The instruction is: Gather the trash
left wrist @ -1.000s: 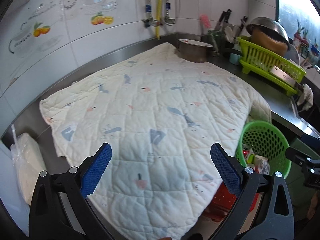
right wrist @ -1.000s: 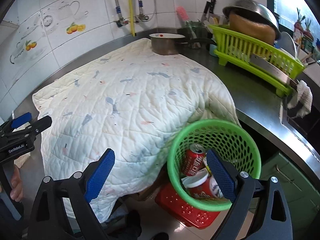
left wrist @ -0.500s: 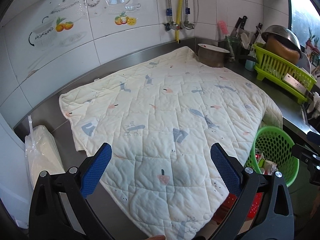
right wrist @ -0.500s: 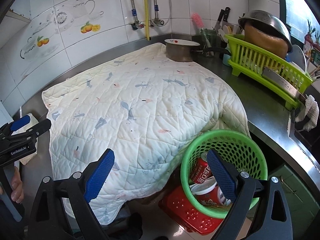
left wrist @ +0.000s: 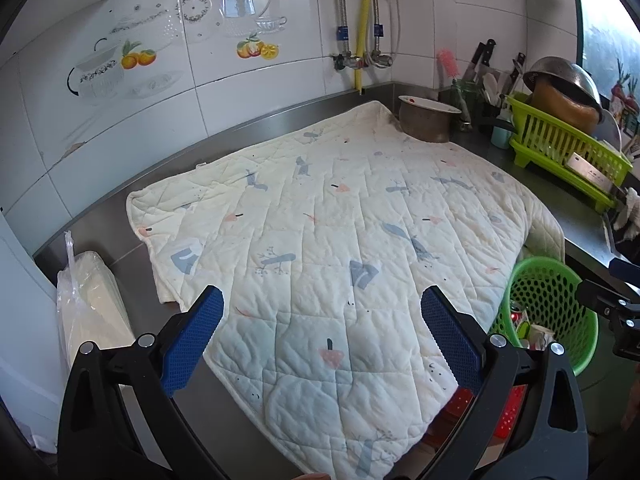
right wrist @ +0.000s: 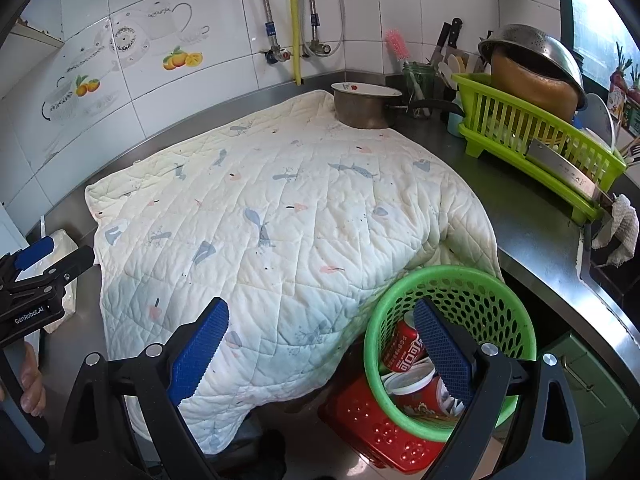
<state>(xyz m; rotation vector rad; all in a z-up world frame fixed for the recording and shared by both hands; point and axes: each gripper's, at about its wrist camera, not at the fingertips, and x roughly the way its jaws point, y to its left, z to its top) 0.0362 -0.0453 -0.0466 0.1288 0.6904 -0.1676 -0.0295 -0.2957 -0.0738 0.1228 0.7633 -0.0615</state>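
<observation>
Currently, findings at this moment:
Left gripper (left wrist: 322,328): jaws wide, empty; pulled back and higher vs 1 s ago, more counter in view.
Right gripper (right wrist: 322,344): jaws wide, nothing held; also backed off from the green basket (right wrist: 516,308).
Trash: red can (right wrist: 402,346) and cup (right wrist: 408,380) lie inside the basket, which sits on a red crate (right wrist: 372,420) below the counter edge.
Quilt (left wrist: 340,240): bare, no loose trash visible on it.
White bag (left wrist: 90,304): left end of counter, beside the quilt; contents unclear.
Assessment: both tools retreating empty suggests collection approx. complete, unless the bag counts as trash.
</observation>
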